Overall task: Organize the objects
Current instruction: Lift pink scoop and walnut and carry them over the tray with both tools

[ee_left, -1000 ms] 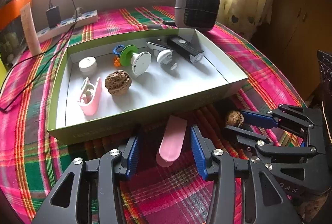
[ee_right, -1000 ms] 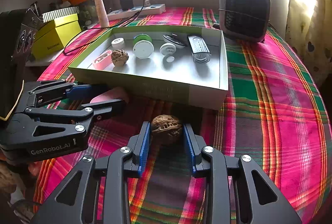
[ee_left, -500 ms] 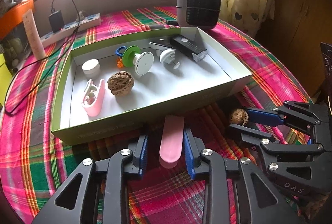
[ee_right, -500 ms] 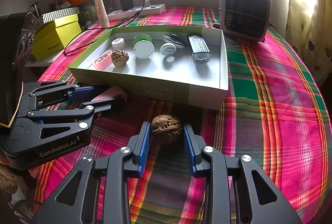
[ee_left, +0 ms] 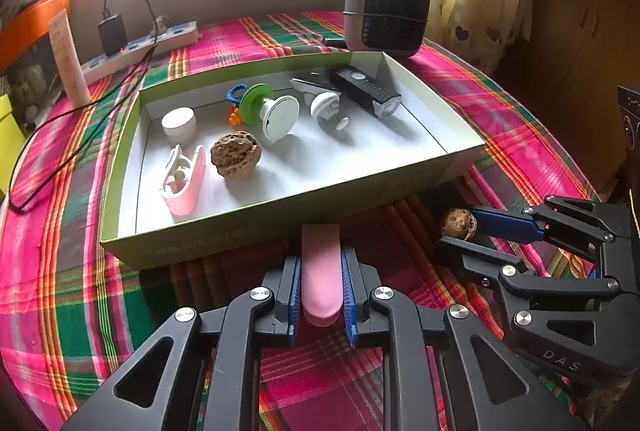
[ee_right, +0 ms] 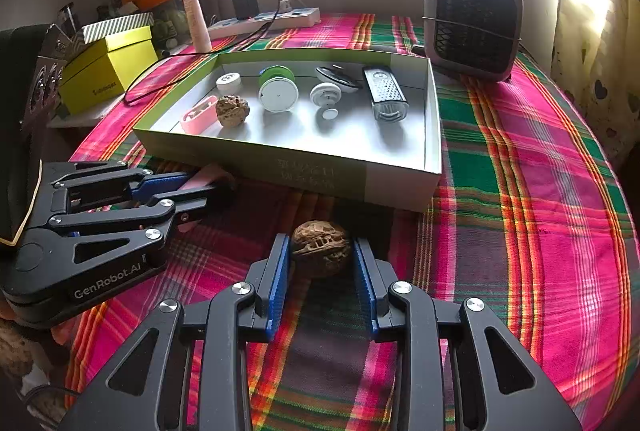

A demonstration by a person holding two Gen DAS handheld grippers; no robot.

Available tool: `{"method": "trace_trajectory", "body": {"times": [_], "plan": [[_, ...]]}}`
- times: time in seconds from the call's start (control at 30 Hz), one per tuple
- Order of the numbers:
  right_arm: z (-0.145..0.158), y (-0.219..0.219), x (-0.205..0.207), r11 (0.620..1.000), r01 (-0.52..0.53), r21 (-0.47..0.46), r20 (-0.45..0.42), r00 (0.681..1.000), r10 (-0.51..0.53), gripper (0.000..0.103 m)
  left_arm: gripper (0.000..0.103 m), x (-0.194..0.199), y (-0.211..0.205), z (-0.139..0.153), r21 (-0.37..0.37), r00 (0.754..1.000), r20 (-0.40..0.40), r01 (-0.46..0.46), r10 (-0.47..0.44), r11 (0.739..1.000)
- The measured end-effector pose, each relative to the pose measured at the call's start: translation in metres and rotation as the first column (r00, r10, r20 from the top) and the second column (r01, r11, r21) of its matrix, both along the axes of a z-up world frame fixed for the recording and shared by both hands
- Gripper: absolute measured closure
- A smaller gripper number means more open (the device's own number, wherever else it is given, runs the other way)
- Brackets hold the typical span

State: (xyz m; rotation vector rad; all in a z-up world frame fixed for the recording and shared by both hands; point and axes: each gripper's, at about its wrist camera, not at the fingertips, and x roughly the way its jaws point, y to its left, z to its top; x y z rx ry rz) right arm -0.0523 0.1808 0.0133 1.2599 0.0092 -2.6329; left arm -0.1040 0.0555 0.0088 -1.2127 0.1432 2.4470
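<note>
Two tongs work side by side on the surface covered with a pink-and-green plaid cloth [ee_right: 540,191], just in front of a shallow green cardboard box with a white inside [ee_left: 248,227]. The left tongs [ee_left: 321,291] are pressed onto a smooth pink oblong plastic piece [ee_left: 320,271], blue pads against both its sides; its far end reaches the box's near wall. The right tongs [ee_right: 322,263] pinch a wrinkled brown walnut [ee_right: 320,251], which sits on the cloth near the box. Inside the box lie a second, larger walnut [ee_left: 236,159], a pink open case [ee_left: 182,183], a small white round jar [ee_left: 179,121], a green-and-white spool [ee_left: 266,107], a white knob-shaped piece [ee_left: 326,107] and a black rectangular device [ee_left: 366,91]. A grey fan heater [ee_right: 472,23] stands behind the box.
</note>
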Motion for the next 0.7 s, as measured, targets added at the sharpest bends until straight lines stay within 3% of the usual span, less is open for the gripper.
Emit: {"method": "trace_trajectory", "body": {"times": [0.7], "plan": [[0.019, -0.005, 0.004, 1.0, -0.013, 0.002, -0.052, 0.999, 0.013, 0.07, 0.087, 0.014, -0.003, 0.02, 0.022, 0.999, -0.045, -0.012, 0.013, 1.0]]}}
